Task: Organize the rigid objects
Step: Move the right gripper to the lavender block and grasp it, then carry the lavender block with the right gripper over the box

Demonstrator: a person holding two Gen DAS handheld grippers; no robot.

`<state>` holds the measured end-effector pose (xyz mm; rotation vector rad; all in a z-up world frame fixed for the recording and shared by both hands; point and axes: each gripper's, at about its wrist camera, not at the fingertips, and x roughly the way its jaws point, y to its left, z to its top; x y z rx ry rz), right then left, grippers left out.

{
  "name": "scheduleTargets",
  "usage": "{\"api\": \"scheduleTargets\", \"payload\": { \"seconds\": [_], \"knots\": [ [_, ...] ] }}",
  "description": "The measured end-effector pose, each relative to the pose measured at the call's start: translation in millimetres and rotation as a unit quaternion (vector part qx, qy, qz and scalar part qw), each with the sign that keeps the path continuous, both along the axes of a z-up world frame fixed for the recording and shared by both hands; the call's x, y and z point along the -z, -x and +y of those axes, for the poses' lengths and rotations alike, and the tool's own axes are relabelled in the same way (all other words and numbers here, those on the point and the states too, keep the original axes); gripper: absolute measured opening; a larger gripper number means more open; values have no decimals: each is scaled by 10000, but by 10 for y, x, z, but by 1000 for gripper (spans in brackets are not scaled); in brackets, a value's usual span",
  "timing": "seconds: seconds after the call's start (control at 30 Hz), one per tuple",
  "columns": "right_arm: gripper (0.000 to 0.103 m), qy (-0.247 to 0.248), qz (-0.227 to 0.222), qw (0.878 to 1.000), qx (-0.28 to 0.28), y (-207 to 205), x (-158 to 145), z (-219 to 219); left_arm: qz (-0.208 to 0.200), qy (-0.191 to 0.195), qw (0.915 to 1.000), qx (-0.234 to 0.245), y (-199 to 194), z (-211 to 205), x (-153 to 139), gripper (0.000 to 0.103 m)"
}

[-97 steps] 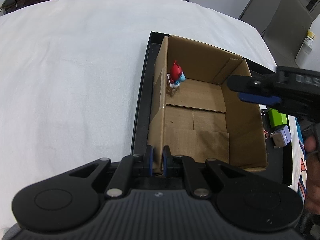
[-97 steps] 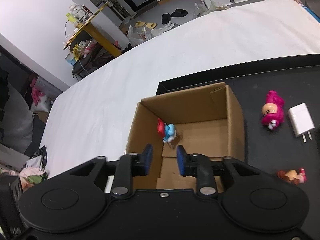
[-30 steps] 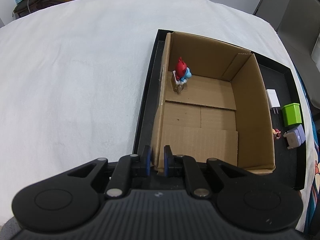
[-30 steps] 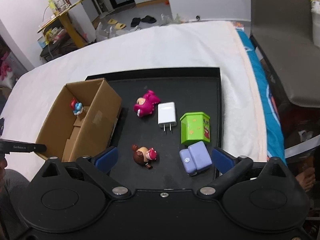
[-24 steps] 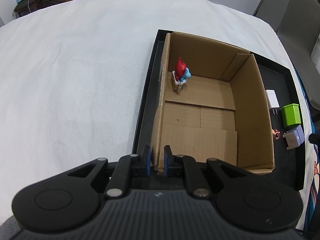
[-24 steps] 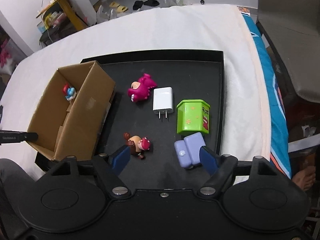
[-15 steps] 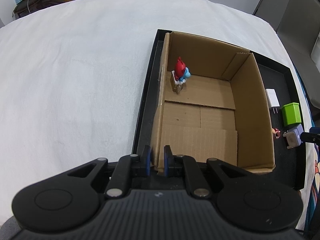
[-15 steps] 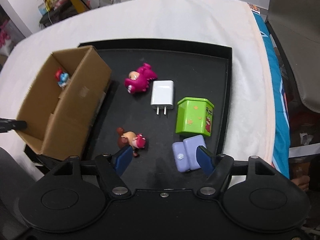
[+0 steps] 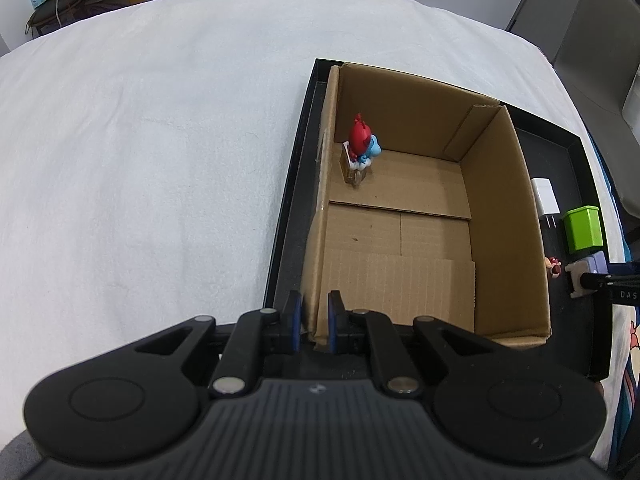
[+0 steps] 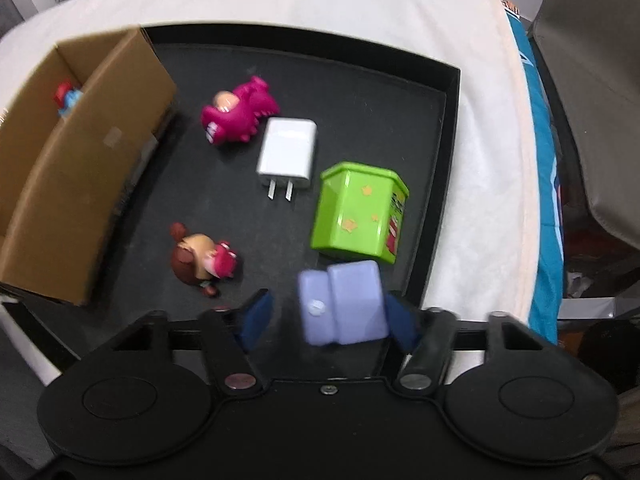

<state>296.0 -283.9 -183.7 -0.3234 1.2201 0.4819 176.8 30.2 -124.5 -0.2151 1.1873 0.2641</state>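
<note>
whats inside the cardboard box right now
One small red-and-blue figurine stands by the far-left corner of the cardboard box. The left gripper hides the near-left corner.

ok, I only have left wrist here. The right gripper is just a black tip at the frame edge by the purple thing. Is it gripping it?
Observer: Not gripped. The right gripper straddles the purple block and its jaws have just been closing, but one finger is clear of the block.
Operator: Anything hidden from my view?
Observer: Past the cardboard box, a pink figure lies on the black tray, beside the white charger.
Operator: I see a sliver of something small by the block.
Observer: That's a brown-haired figure, lying on its side, apart from the block.
</note>
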Motion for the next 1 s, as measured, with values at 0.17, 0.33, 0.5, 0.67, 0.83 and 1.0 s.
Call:
{"api": "scheduleTargets", "payload": {
  "seconds": [0.17,0.33,0.5,0.67,0.83,1.0],
  "knots": [
    [44,-84,19,10000,-15,39,-13,6,-4,6,10000,-2,-8,3,2,11],
    [44,-287,-60,9995,98,81,-107,-9,-31,-47,10000,3,-5,2,5,10],
    [44,-477,-282,9982,209,120,-247,-68,-101,-54,9999,-2,5,-2,16,8],
    [44,-780,-388,9958,297,153,-398,-112,-115,-192,9997,100,16,-49,22,8],
    [44,-974,-496,9933,365,185,-510,-97,-146,-204,9996,147,26,-41,24,7],
    [44,-1212,-524,9900,498,186,-572,-87,-181,-214,9994,190,44,-38,28,7]
  ]
}}
